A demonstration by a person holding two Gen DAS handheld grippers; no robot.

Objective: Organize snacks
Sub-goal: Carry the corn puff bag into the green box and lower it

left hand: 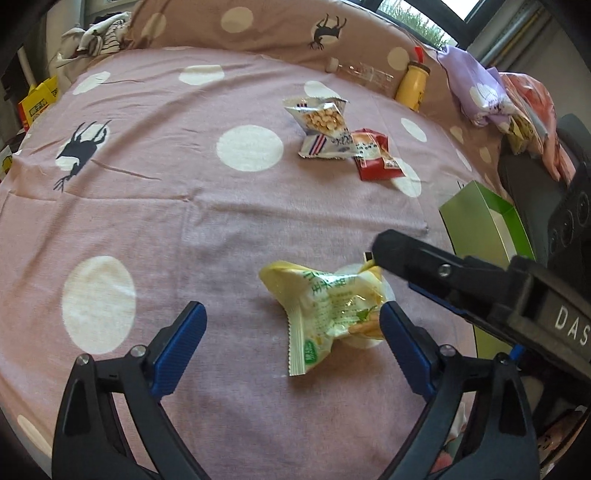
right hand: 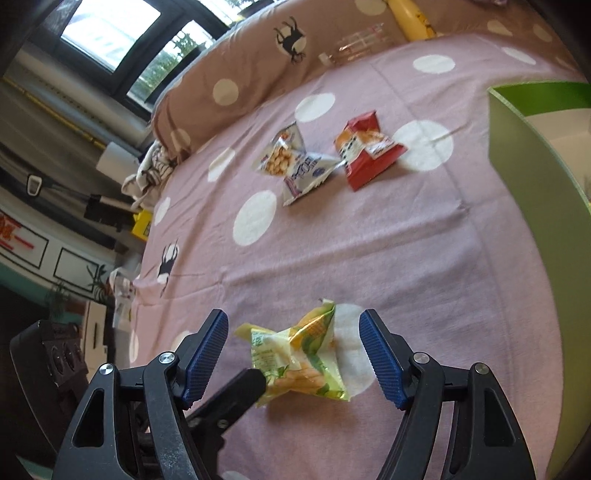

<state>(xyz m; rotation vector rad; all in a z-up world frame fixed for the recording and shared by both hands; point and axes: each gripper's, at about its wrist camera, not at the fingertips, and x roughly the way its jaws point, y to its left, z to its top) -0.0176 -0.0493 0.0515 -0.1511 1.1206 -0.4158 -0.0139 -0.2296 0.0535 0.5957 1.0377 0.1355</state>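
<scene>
A yellow-green snack packet (left hand: 328,314) lies on the pink spotted cloth (left hand: 184,221) and also shows in the right wrist view (right hand: 299,358). My left gripper (left hand: 293,339) is open, its right pad touching the packet's edge. My right gripper (right hand: 293,354) is open with the packet between its fingers; one of its black fingers (left hand: 424,258) reaches over the packet's far corner in the left wrist view. A white-blue packet (left hand: 325,129) (right hand: 295,162) and a red packet (left hand: 376,155) (right hand: 365,151) lie farther back, side by side.
A green open box (left hand: 484,229) (right hand: 535,155) stands at the right of the cloth. A yellow bottle (left hand: 412,83) and a clear bottle (left hand: 365,72) lie by the brown spotted pillow (left hand: 258,26). Clothes are heaped at the back corners.
</scene>
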